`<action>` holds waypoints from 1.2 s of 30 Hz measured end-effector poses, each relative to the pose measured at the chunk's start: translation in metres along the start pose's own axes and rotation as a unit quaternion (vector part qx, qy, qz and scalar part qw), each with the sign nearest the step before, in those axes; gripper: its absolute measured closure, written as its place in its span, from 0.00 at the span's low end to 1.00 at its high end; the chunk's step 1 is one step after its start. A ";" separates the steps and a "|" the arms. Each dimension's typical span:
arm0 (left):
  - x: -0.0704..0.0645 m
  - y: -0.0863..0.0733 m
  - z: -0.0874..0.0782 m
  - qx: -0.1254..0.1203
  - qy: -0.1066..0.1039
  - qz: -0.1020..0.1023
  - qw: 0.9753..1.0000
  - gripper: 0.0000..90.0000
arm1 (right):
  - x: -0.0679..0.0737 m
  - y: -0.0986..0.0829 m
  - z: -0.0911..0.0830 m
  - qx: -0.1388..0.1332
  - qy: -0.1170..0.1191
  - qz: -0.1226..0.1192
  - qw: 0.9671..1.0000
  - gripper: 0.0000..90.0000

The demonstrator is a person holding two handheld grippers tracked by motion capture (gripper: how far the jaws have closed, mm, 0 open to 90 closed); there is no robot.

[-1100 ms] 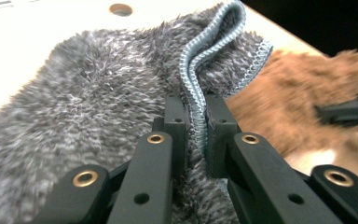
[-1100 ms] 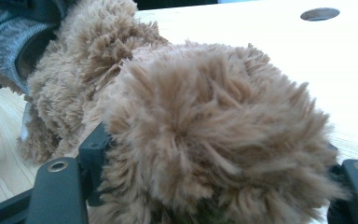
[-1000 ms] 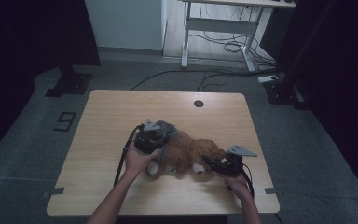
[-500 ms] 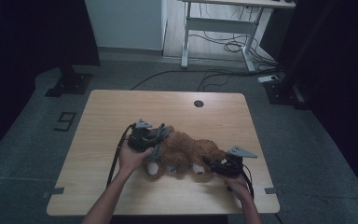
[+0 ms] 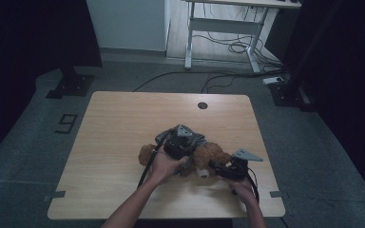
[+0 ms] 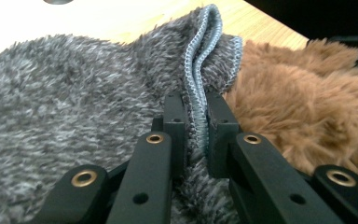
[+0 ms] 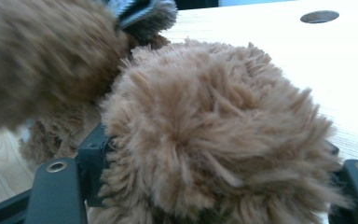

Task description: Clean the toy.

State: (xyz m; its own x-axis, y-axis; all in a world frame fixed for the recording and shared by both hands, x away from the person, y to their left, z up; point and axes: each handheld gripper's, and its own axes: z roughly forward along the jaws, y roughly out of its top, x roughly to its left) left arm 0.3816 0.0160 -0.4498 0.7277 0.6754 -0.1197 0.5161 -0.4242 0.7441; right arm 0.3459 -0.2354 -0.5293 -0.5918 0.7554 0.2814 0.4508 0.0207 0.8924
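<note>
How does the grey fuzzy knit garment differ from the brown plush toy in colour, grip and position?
The grey fuzzy knit garment is speckled grey with a stitched hem; the brown plush toy is plain brown. The left gripper pinches the garment's thin hem; the right gripper holds a bulky toy limb. Both are soft and fuzzy.

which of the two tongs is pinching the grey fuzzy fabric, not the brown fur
The left tongs: they are shut on the stitched edge of the grey fuzzy fabric. The right tongs instead grip a brown furry limb of the plush toy.
</note>
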 end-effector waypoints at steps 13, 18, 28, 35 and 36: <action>0.056 -0.049 -0.058 -0.028 0.034 -0.057 0.997 0.90 | 0.000 0.000 0.000 0.000 0.003 0.002 1.000 0.30; 0.068 -0.052 -0.073 -0.027 0.059 -0.068 0.996 0.90 | -0.001 0.000 0.000 0.000 0.004 0.004 1.000 0.30; 0.049 0.004 -0.052 -0.031 0.039 -0.039 0.998 0.89 | -0.001 0.000 0.000 -0.003 0.001 0.003 1.000 0.30; 0.039 -0.010 -0.010 0.005 0.021 -0.032 0.999 0.90 | 0.000 0.001 -0.002 -0.002 0.005 0.000 1.000 0.26; 0.039 -0.010 -0.010 0.005 0.021 -0.032 0.999 0.90 | 0.000 0.001 -0.002 -0.002 0.005 0.000 1.000 0.26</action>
State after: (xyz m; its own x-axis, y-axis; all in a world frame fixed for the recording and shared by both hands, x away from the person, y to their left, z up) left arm 0.4005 0.0528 -0.4551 0.6740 0.7254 -0.1397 0.5656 -0.3851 0.7293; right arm 0.3447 -0.2362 -0.5279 -0.5977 0.7493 0.2852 0.4491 0.0182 0.8933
